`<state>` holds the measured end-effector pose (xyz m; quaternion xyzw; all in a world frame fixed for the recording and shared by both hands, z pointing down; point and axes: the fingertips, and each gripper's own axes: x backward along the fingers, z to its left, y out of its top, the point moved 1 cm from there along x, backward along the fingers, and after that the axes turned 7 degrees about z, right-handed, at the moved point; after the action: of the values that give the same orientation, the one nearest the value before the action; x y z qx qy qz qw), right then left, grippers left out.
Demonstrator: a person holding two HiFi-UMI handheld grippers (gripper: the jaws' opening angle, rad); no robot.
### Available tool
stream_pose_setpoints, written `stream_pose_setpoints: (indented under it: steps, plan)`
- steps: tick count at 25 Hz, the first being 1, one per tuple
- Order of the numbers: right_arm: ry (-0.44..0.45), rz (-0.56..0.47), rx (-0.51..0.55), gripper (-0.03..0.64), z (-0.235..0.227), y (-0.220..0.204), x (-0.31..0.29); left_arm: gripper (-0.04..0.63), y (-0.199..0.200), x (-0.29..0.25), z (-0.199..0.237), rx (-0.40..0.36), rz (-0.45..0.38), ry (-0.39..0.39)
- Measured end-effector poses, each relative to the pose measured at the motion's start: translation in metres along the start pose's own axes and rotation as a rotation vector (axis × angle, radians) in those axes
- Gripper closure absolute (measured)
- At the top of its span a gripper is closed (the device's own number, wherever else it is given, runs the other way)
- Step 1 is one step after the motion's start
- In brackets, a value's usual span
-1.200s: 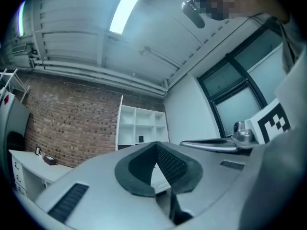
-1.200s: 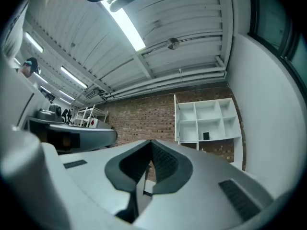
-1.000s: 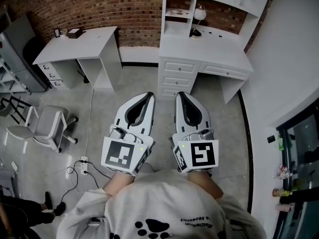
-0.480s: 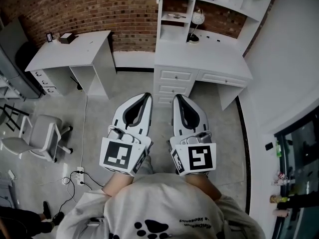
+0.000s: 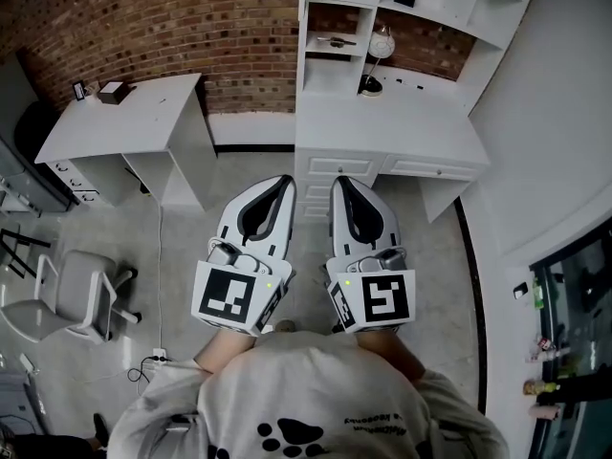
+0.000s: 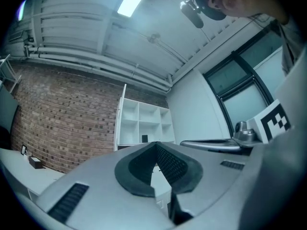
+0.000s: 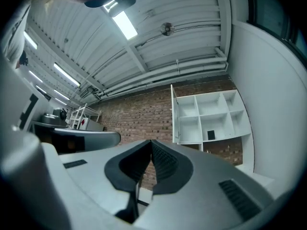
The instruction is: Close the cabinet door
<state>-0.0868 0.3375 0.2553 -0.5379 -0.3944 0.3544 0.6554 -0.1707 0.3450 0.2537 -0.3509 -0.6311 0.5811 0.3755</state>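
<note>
A white shelf cabinet (image 5: 421,12) stands on a white desk (image 5: 387,127) against the brick wall ahead. Its narrow door (image 5: 304,17) hangs open at the left edge; the door (image 7: 173,115) also shows edge-on in the right gripper view. My left gripper (image 5: 285,182) and right gripper (image 5: 341,182) are held side by side in front of my chest, over the floor short of the desk. Both point at the cabinet with jaws shut and nothing between them. In the gripper views the left gripper (image 6: 154,145) and right gripper (image 7: 151,143) show tips meeting.
A second white desk (image 5: 124,127) stands at the left with a small box (image 5: 113,91) on it. An office chair (image 5: 72,290) and floor cables (image 5: 158,357) lie at the lower left. A globe lamp (image 5: 382,41) sits on the desk. A dark window (image 5: 574,304) lines the right wall.
The desk and shelf cabinet have come closer and lower in the head view as I moved forward. Both grippers kept their side-by-side pose, still shut.
</note>
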Motion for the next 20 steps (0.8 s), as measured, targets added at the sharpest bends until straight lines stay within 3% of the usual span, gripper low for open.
stream_pose_setpoints:
  steps: [11, 20]
  plan:
    - [-0.010, 0.032, 0.014, 0.597, -0.001, -0.017, -0.076, 0.588, -0.011, -0.055, 0.047, 0.018, -0.021, -0.080]
    - [0.014, 0.031, 0.002, 0.597, -0.042, -0.039, -0.145, 0.588, -0.026, -0.129, 0.076, 0.019, -0.004, -0.066]
